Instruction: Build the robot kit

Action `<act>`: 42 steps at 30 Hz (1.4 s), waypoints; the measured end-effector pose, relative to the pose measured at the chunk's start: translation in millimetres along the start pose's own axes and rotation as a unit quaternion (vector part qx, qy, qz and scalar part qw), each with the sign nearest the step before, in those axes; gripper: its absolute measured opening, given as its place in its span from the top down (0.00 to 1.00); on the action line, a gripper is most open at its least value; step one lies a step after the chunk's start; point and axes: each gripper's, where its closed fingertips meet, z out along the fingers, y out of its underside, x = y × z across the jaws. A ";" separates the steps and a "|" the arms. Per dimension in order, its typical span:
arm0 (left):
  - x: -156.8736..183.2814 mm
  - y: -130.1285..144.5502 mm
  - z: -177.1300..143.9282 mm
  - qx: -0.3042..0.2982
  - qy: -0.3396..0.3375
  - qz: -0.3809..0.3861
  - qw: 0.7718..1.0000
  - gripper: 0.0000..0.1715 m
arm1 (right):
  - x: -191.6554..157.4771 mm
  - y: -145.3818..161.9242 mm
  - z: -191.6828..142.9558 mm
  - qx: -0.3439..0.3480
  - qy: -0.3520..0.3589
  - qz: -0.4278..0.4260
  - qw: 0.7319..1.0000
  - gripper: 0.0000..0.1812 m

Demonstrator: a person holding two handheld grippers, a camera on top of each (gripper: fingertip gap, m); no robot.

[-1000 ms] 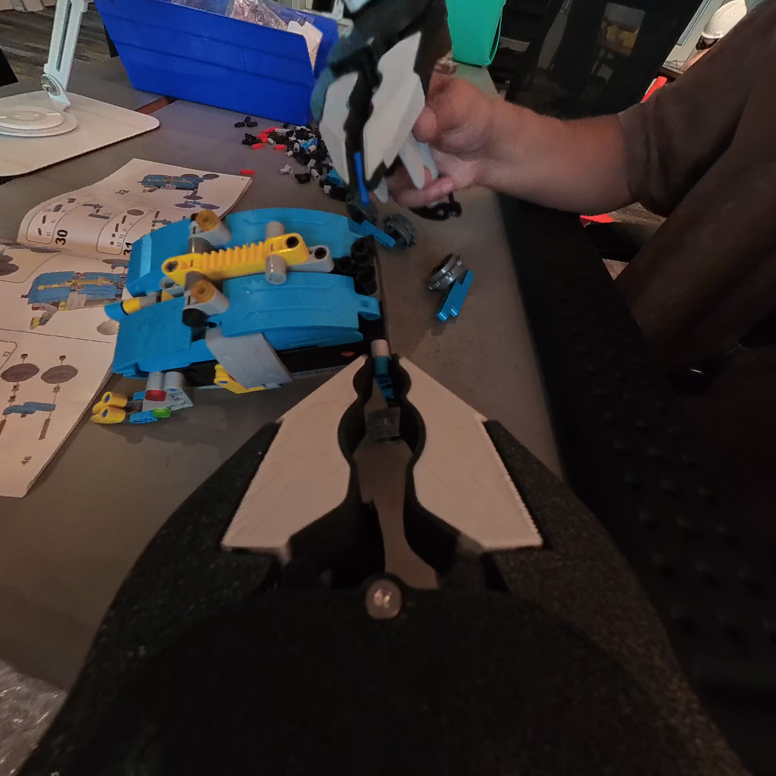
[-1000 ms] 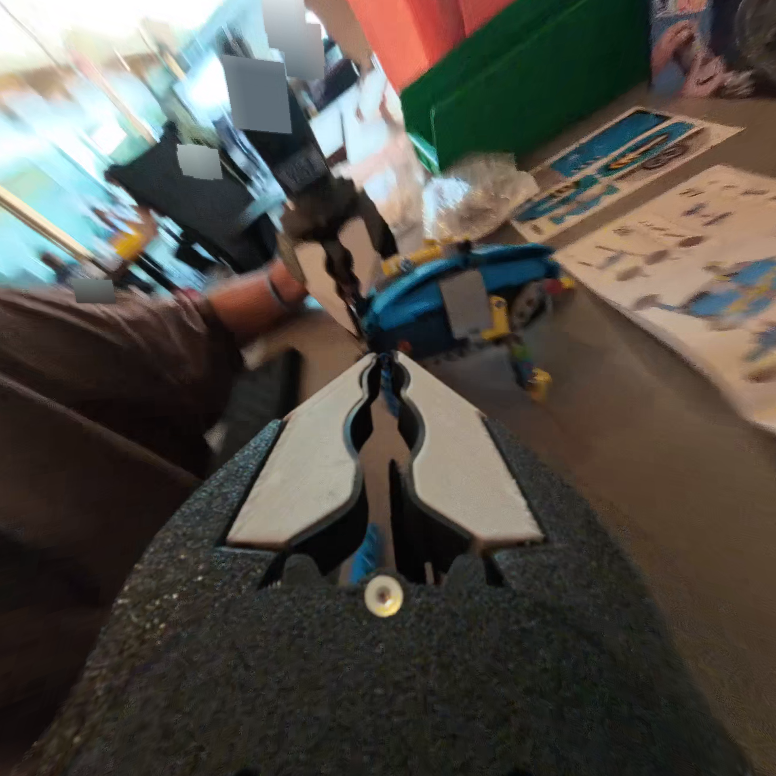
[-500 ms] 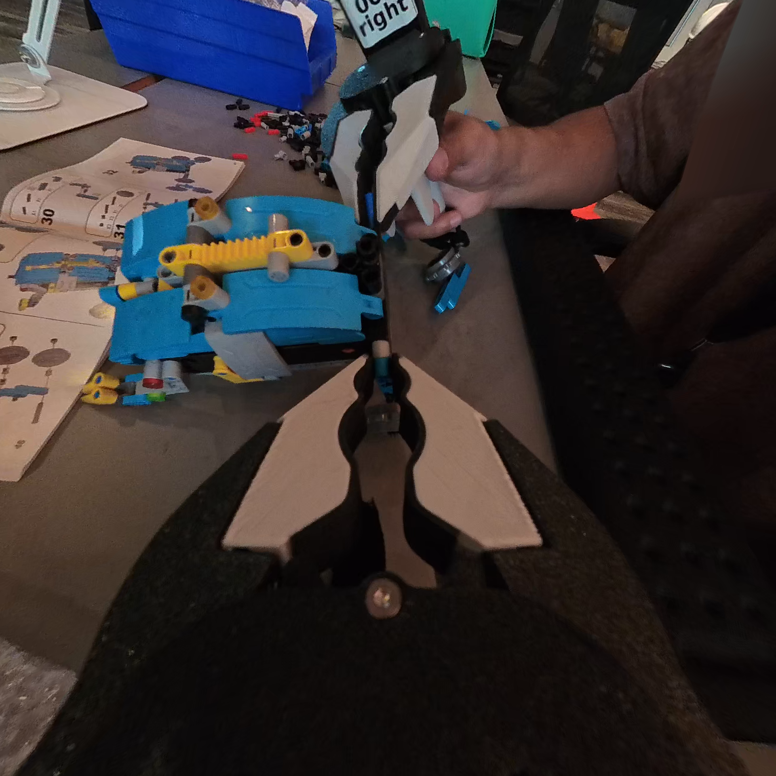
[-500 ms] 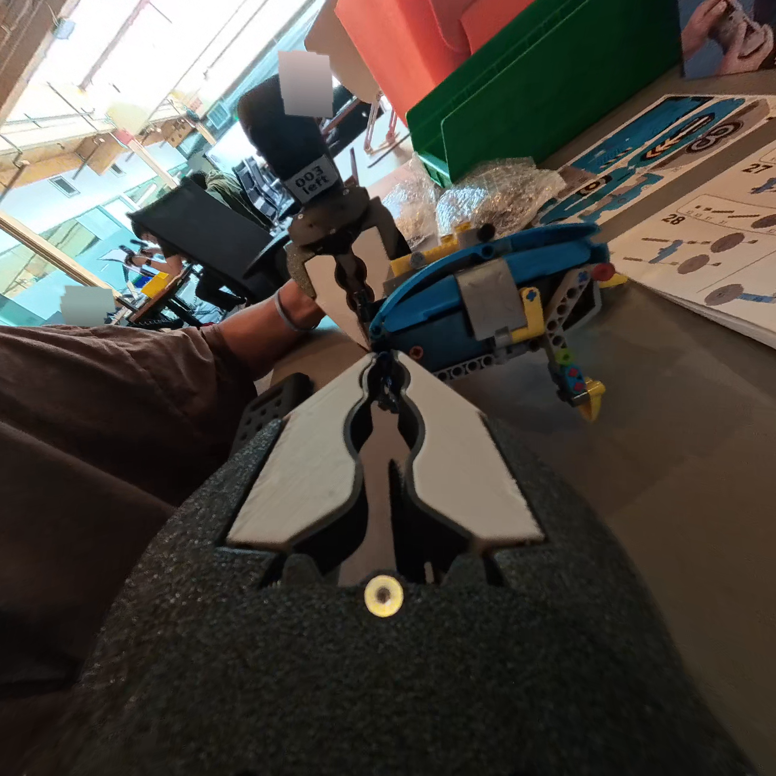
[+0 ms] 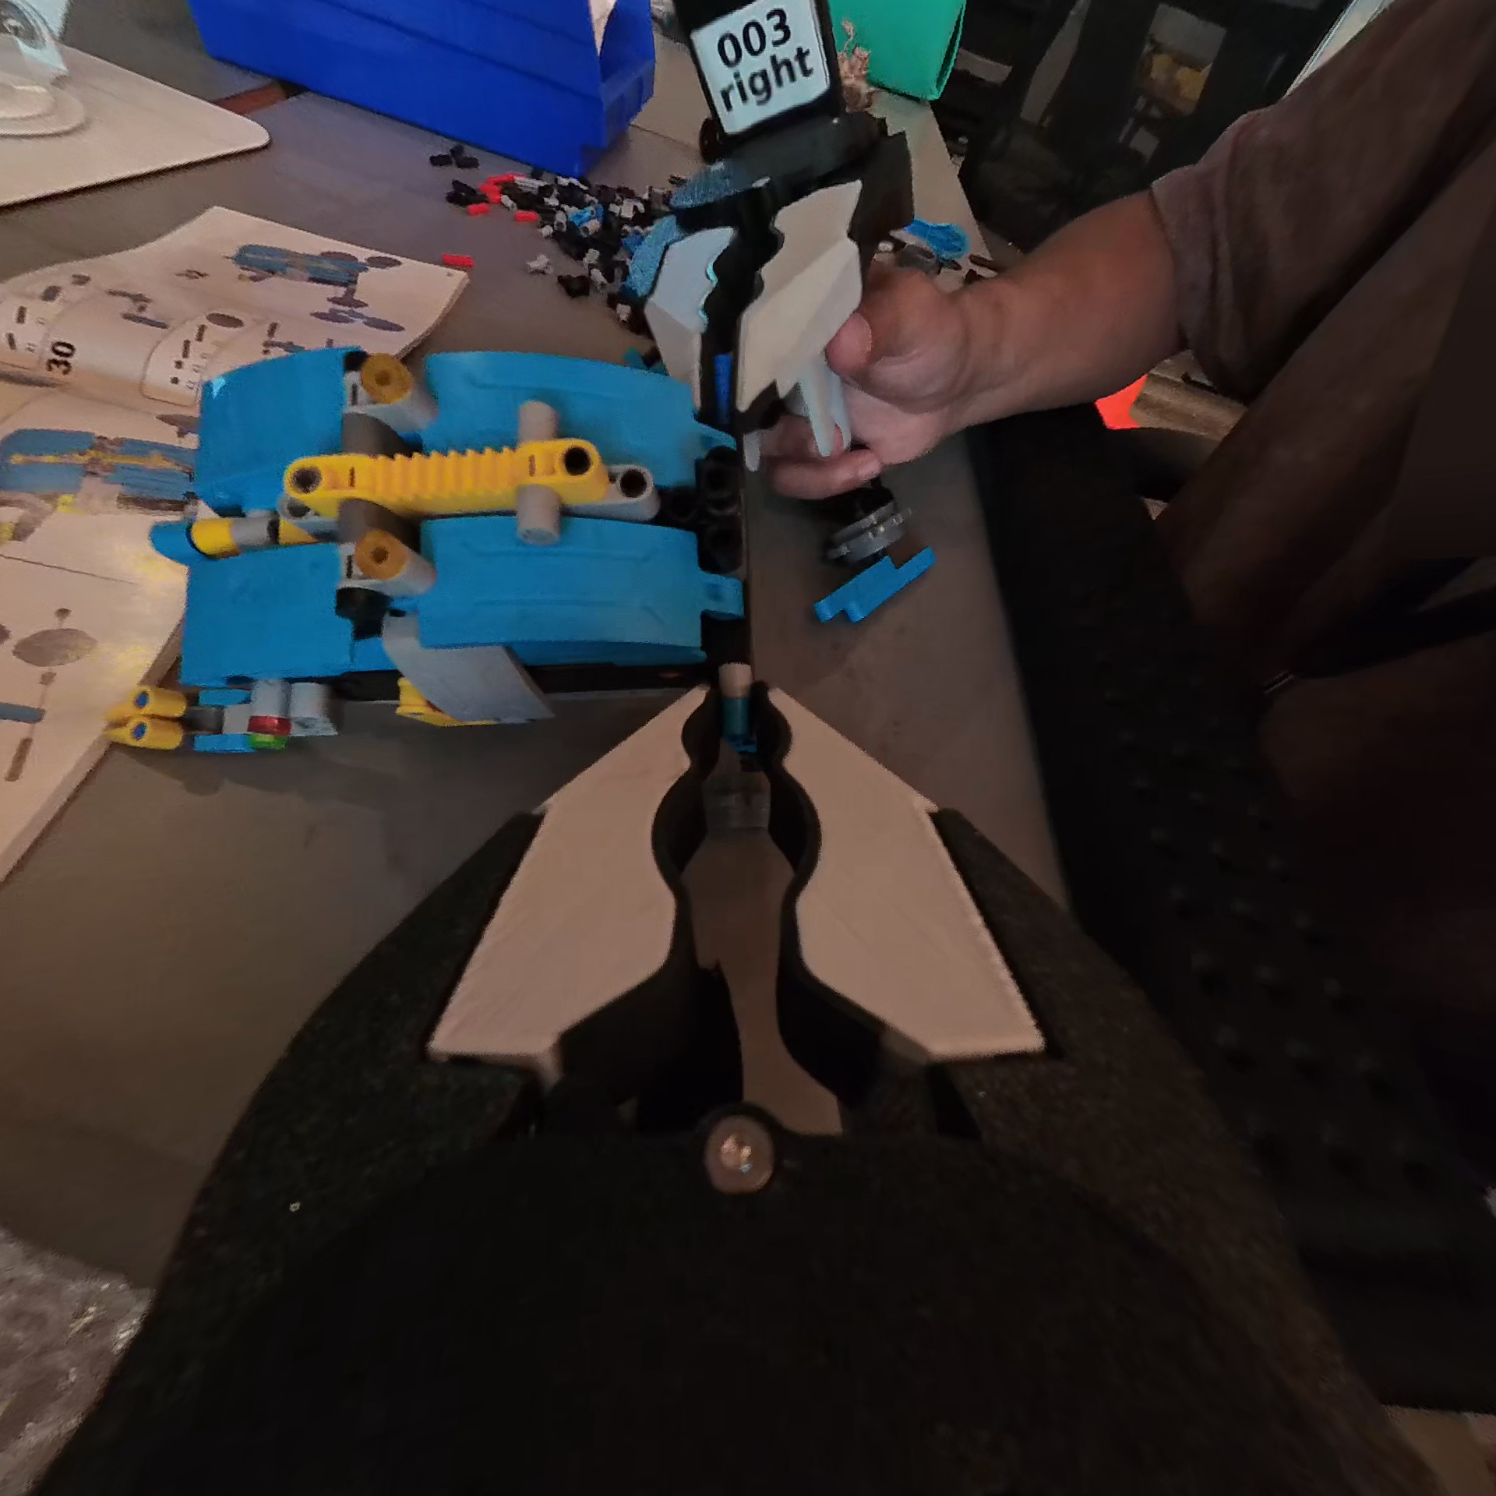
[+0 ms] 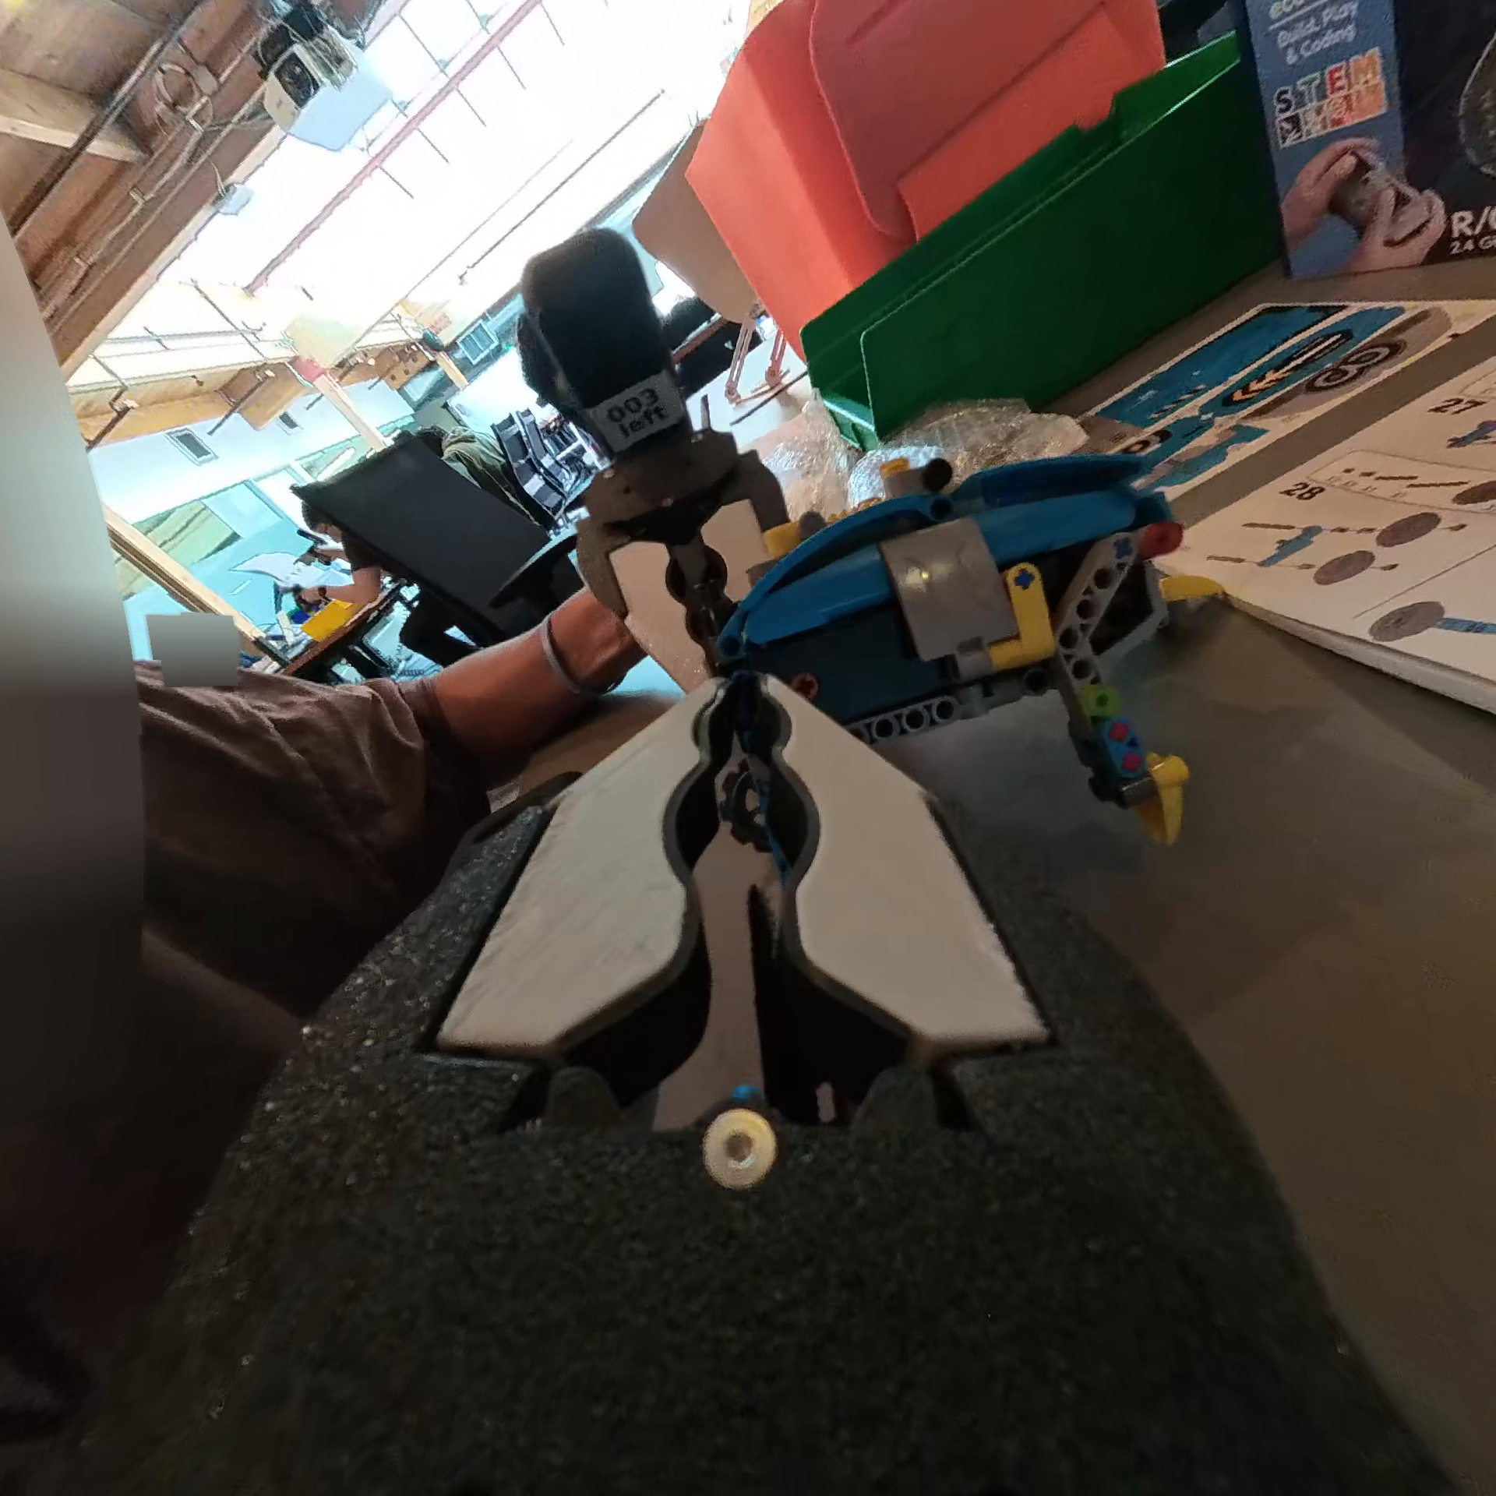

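My left gripper (image 5: 735, 688) is shut on a small pin (image 5: 737, 712) with a tan tip, a blue middle and a grey collar. It hovers just short of the near right end of a blue and yellow brick model (image 5: 453, 534) on the grey table. My right gripper (image 6: 738, 684) is shut on a thin blue piece with a small black gear (image 6: 745, 801). It sits close to the same end of the model (image 6: 931, 615), tip to tip with the left gripper (image 6: 704, 639). The right gripper also shows in the left wrist view (image 5: 728, 388), held by a hand (image 5: 898, 380).
A grey wheel hub (image 5: 870, 530) and a blue flat piece (image 5: 874, 583) lie right of the model. A pile of small parts (image 5: 567, 210) and a blue bin (image 5: 453, 65) are behind. Instruction sheets (image 5: 227, 299) lie left. A green bin (image 6: 1052, 275), an orange bin (image 6: 890, 121) and a box (image 6: 1376, 138) stand beyond.
The right gripper has come down and nearer to the model's end, towards the left gripper. The right wrist view has steadied. The left gripper has barely moved; both stay shut.
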 end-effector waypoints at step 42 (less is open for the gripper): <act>0.2 -2.9 2.5 0.006 -0.011 0.013 1.000 0.96 | 8.2 4.1 -6.4 -0.088 -0.024 -0.104 0.990 0.95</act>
